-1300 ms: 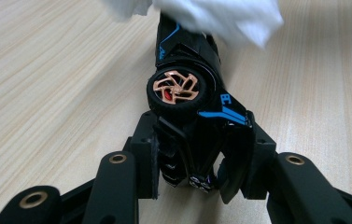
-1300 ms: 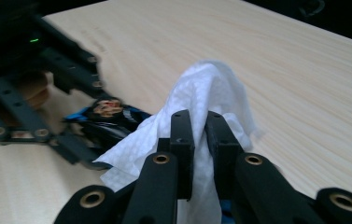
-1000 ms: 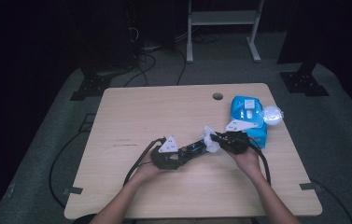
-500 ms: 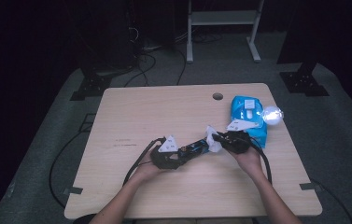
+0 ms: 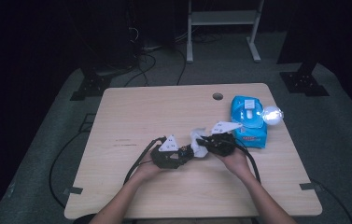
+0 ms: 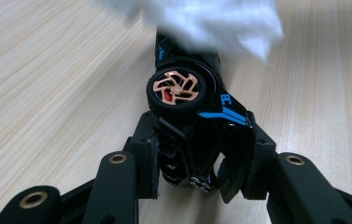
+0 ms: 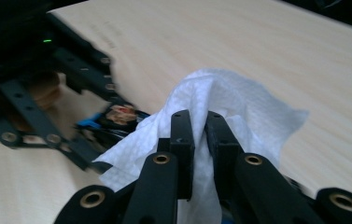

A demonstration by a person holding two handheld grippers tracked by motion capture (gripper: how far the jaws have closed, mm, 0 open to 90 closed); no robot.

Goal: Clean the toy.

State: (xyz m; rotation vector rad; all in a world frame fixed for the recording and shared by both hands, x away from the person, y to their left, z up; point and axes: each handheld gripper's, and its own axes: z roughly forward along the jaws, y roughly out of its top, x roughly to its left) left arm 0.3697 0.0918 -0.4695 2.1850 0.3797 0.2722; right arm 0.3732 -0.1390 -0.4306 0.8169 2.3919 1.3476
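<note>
A small black toy car (image 6: 187, 107) with blue stripes and a copper-coloured wheel lies on its side between the jaws of my left gripper (image 6: 190, 163), which is shut on it. In the high view that left gripper (image 5: 183, 154) sits at the table's middle front. My right gripper (image 7: 200, 140) is shut on a crumpled white wipe (image 7: 229, 107). The wipe (image 5: 196, 139) rests against the far end of the car (image 7: 117, 119); in the high view the right gripper (image 5: 204, 142) faces the left one from the right. The wipe (image 6: 211, 21) covers the car's far end.
A blue pack of wipes (image 5: 247, 121) lies at the table's right side, with a bright glare spot (image 5: 272, 114) at its edge. A round cable hole (image 5: 217, 96) sits near the far edge of the wooden table (image 5: 141, 112). Cables trail from both grippers toward the front.
My right gripper has shifted left along the table with the wipe, closer to the toy car. The left gripper has stayed where it was.
</note>
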